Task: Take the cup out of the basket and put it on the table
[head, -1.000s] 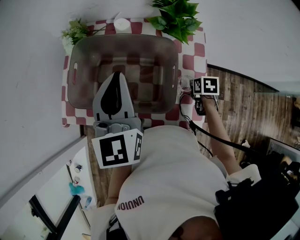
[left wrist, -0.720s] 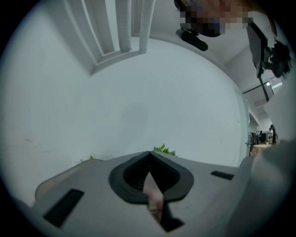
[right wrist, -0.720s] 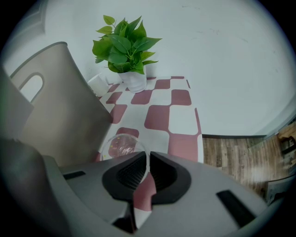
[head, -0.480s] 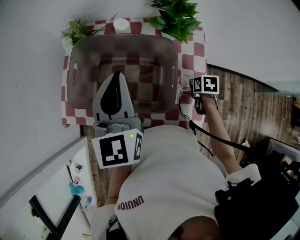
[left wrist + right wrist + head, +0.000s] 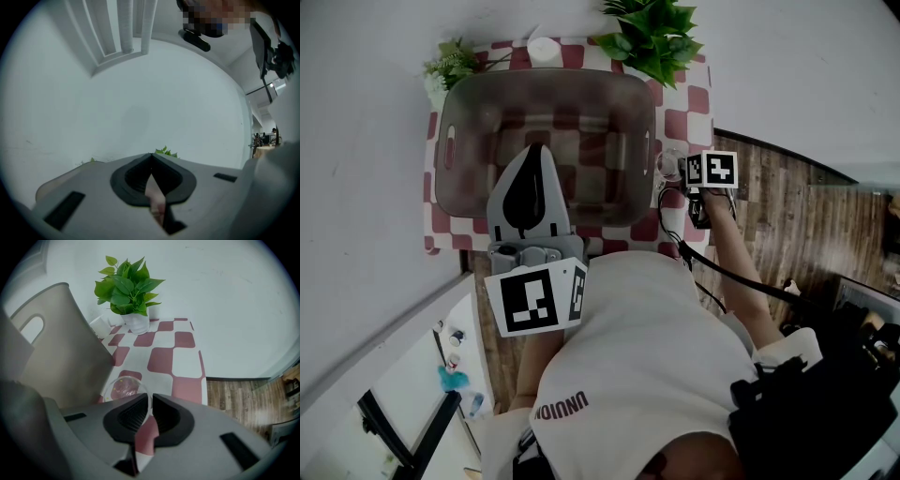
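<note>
A clear cup stands on the checked tablecloth just right of the grey basket. My right gripper points steeply down with its jaws shut on the cup's near rim. In the head view the cup shows between the basket and my right gripper. Level above the basket's near half hovers my left gripper, and in its own view the left gripper is shut with nothing in it. The basket's floor looks bare.
A green potted plant stands at the table's far right corner, the same plant just beyond the cup. A small white pot and a flower sprig sit behind the basket. Wooden floor lies right of the table's edge.
</note>
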A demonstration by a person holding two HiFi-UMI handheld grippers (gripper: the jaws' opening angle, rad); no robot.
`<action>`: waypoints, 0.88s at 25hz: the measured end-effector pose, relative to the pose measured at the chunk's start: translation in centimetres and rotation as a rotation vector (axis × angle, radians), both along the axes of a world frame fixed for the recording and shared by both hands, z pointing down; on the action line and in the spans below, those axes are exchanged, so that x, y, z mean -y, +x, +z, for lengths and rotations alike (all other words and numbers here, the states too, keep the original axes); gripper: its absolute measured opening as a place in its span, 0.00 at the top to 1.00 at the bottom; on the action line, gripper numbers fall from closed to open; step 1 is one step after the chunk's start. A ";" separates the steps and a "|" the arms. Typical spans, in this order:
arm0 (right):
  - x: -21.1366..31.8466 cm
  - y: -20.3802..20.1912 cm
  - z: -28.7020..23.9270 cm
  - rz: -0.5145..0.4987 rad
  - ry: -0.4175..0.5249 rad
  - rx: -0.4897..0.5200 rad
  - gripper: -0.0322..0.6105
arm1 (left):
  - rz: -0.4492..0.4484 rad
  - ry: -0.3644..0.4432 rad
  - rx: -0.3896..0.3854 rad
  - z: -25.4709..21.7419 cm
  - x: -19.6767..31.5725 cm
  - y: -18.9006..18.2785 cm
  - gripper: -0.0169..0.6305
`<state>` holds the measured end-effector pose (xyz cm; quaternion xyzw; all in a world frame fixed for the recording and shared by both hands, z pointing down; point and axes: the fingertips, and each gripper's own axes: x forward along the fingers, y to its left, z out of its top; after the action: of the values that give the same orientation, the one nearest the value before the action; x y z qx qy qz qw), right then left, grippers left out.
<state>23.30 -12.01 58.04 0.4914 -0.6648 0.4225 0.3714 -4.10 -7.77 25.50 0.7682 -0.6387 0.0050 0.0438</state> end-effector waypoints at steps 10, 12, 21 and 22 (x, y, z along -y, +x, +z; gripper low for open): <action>0.1 0.0 0.0 0.009 -0.004 0.009 0.88 | -0.003 0.000 -0.003 0.1 -0.1 -0.1 0.96; 0.1 0.0 0.0 0.009 -0.002 0.009 0.88 | -0.001 0.000 -0.004 0.1 -0.1 0.0 0.95; 0.3 0.0 -0.6 0.002 0.021 0.012 0.88 | 0.001 -0.001 -0.006 0.1 0.1 0.0 0.96; 0.4 0.0 -0.8 -0.001 0.025 0.013 0.88 | 0.003 -0.001 -0.007 0.1 0.1 0.0 0.96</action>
<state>23.35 -12.43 57.19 0.4930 -0.6727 0.4170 0.3612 -4.10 -7.86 25.57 0.7691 -0.6375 0.0027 0.0461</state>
